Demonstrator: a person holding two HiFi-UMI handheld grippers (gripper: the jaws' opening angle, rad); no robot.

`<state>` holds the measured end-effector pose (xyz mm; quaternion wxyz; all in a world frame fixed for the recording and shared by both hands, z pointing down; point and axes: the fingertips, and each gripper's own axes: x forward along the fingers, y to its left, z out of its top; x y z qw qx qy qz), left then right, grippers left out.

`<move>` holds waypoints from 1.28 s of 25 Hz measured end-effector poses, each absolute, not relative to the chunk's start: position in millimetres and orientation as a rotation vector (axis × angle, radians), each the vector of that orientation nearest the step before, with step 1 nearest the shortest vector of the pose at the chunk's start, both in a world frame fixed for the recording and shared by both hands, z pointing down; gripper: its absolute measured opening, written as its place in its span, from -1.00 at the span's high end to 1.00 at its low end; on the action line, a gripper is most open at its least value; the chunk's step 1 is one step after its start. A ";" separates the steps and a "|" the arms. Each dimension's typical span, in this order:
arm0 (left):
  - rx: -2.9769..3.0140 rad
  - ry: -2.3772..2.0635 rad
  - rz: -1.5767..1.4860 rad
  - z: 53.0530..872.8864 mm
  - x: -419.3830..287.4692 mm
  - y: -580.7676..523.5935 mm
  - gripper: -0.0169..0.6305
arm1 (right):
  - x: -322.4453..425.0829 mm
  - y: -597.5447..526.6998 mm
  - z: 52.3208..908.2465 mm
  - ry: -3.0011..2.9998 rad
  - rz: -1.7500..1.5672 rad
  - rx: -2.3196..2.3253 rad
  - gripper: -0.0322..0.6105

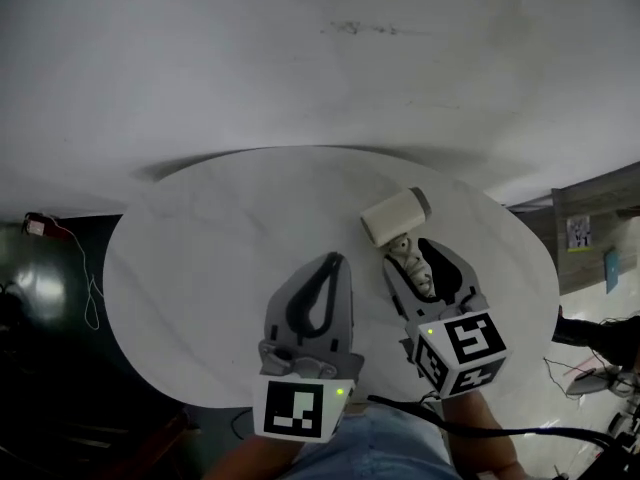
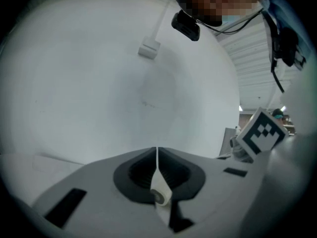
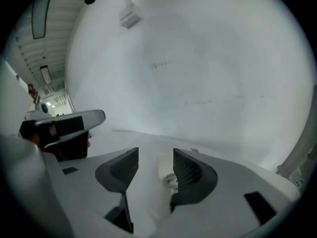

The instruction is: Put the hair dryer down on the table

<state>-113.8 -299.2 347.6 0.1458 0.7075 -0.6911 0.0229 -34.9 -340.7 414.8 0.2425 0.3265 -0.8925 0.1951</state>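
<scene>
**Q:** Closest sit the marker cubes. Any writing on them?

**A:** Only black-and-white square patterns, on the left tool's cube (image 1: 297, 408) and the right tool's cube (image 1: 462, 351). A small sheet (image 1: 578, 231) far right of the hair dryer (image 1: 393, 216) has print too small to read.

**Q:** How does the hair dryer look?

**A:** Cream, with a stubby barrel and a grey end ring. It lies on the round white tabletop (image 1: 200, 258), and its handle (image 3: 166, 168) reaches between the right tool's jaws.

**Q:** Gripped?

**A:** No. The right tool (image 1: 410, 253) (image 3: 156, 152) stands spread around the handle, with a gap showing. The left tool (image 1: 335, 260) (image 2: 157, 150), just left of the dryer, is pressed together on nothing.

**Q:** Room to move?

**A:** Bare tabletop spreads left of the dryer and beyond it. The rim curves close on its right.
</scene>
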 end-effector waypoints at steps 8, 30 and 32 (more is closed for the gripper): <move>2.197 -1.981 -0.011 288.9 -86.0 -288.5 0.90 | -25.7 -309.0 321.4 -2.690 0.370 1.004 0.74; 2.328 -2.038 -0.037 238.4 -57.4 -266.8 0.90 | 0.5 -284.0 249.7 -2.855 0.107 1.150 0.87; 2.328 -2.042 -0.036 237.8 -56.5 -266.0 0.90 | 2.1 -284.7 247.1 -2.858 0.095 1.156 0.87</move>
